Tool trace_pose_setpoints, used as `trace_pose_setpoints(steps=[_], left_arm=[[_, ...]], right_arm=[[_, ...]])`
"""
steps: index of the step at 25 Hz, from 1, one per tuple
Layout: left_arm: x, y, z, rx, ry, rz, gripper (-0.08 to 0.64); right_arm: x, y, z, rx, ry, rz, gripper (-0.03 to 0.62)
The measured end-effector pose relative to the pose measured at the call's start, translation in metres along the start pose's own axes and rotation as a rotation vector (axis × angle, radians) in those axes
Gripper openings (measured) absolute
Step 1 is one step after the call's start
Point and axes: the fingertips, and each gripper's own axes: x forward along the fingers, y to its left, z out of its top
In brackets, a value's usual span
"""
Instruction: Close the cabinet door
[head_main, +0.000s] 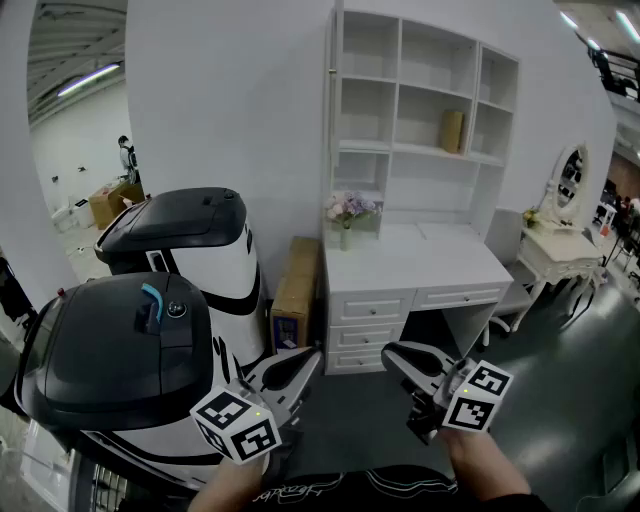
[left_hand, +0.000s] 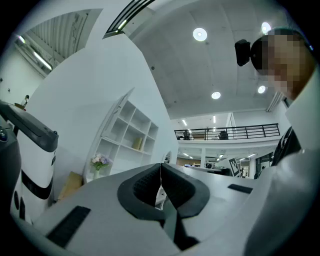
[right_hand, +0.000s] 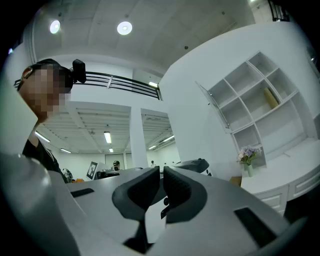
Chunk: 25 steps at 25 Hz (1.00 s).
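Two black-lidded white machines (head_main: 120, 370), far left.
Left tongs (head_main: 312, 357): one, pads closed together, empty.
One cardboard box (head_main: 297, 290), beside the counter (head_main: 420, 262).
One cabinet door (head_main: 331, 120), standing open at the shelf unit's (head_main: 430, 95) left edge.
One flower vase (head_main: 346, 218) on the counter.
Right tongs (head_main: 389, 351): one, closed to a slit, empty.
One vanity table (head_main: 560, 250), far right.

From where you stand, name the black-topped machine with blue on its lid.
The nearer machine, beside the left gripper: its lid bears a blue part; the farther machine shows none.
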Motion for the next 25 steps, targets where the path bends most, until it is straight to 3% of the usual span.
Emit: trace_pose_setpoints(steps=[10, 15, 25], left_arm=[[-0.014, 0.017, -0.029, -0.041, 0.034, -0.027, 0.021], [-0.002, 0.039, -0.040, -0.075, 0.046, -0.029, 0.020], [0.095, 0.103, -0.011, -0.062, 0.006, -0.026, 0.021]], right_arm=[[0.013, 0.003, -0.035, -0.027, 0.077, -0.050, 0.055], [0.019, -0.013, -0.034, 0.000, 0.066, -0.045, 0.055], [0.060, -0.127, 0.018, -0.029, -0.002, -0.026, 0.057]])
